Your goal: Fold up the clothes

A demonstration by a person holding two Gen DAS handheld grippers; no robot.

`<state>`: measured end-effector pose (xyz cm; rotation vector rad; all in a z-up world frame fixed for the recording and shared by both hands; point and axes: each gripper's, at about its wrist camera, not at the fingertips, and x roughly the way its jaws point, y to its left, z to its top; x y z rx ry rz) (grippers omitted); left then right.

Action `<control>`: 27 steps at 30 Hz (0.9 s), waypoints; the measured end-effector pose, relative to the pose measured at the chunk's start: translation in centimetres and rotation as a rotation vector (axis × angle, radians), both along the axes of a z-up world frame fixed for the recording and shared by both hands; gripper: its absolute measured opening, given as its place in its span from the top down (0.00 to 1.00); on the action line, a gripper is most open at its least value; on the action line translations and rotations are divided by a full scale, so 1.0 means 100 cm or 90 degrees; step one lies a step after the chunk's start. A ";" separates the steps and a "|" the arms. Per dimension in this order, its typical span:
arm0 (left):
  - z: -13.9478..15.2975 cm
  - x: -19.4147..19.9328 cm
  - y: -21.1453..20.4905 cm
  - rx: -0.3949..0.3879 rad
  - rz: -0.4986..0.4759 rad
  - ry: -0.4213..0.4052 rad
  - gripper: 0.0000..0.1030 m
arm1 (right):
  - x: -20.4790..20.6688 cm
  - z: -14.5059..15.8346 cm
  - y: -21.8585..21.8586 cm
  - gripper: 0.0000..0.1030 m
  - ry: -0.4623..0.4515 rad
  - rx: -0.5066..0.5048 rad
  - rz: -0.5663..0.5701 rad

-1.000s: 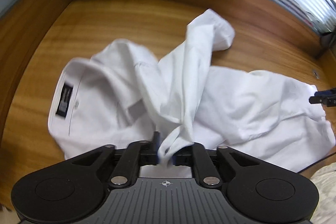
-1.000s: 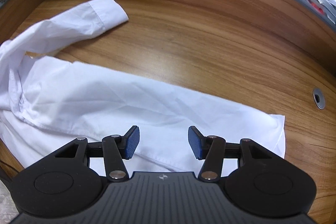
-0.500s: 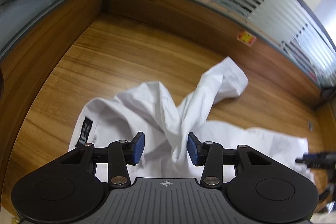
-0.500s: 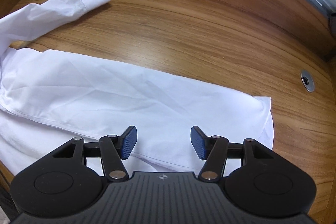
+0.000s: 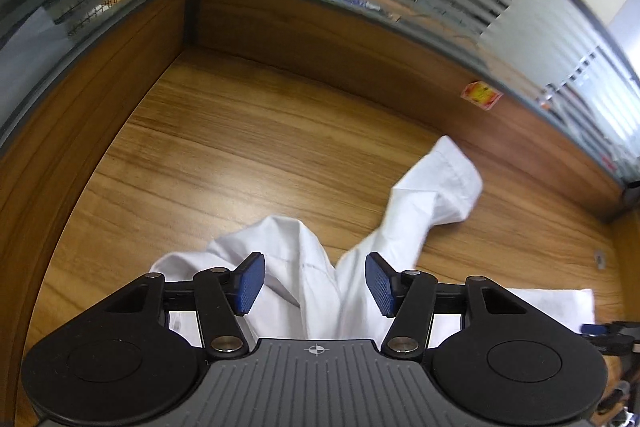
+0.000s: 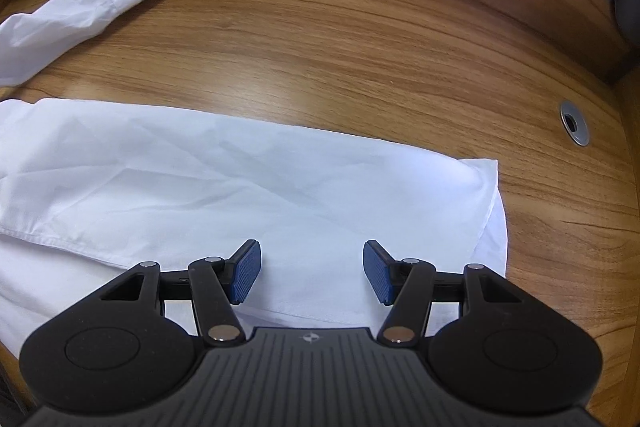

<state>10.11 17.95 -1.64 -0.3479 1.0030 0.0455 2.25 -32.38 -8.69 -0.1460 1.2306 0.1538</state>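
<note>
Below both grippers' parted fingers (image 5: 250,283) lies the white shirt (image 6: 240,187).

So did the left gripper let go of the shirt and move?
Yes. The left gripper is opening, free of the white shirt, and has pulled up and back: more of the desk corner shows now.

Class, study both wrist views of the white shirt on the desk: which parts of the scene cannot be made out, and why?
- Left wrist view: the shirt's lower body, hidden behind the left gripper, whose jaws are opening.
- Right wrist view: the shirt's near hem, covered by the right gripper; its collar end, cut off by the left edge.
- Left wrist view: the orange sticker's print, too small.
</note>
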 end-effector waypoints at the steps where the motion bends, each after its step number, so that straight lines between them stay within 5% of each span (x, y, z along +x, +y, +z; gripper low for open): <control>1: -0.005 0.007 0.000 0.001 0.002 0.009 0.43 | 0.001 -0.001 -0.001 0.39 0.001 0.000 -0.003; 7: -0.040 0.043 0.005 0.011 0.050 0.072 0.44 | 0.010 -0.002 -0.008 0.39 -0.027 -0.007 -0.032; 11: -0.061 0.056 0.009 -0.024 0.081 0.102 0.46 | 0.021 -0.004 -0.014 0.39 -0.043 -0.008 -0.062; 15: -0.076 0.060 0.012 -0.032 0.108 0.126 0.64 | 0.033 -0.013 -0.018 0.39 -0.029 -0.011 -0.075; 18: -0.079 0.055 0.013 -0.039 0.104 0.121 0.89 | 0.041 -0.020 -0.020 0.39 -0.014 -0.015 -0.079; 27: -0.054 0.006 0.033 -0.040 0.229 0.014 0.96 | 0.045 -0.024 -0.020 0.34 -0.011 -0.023 -0.071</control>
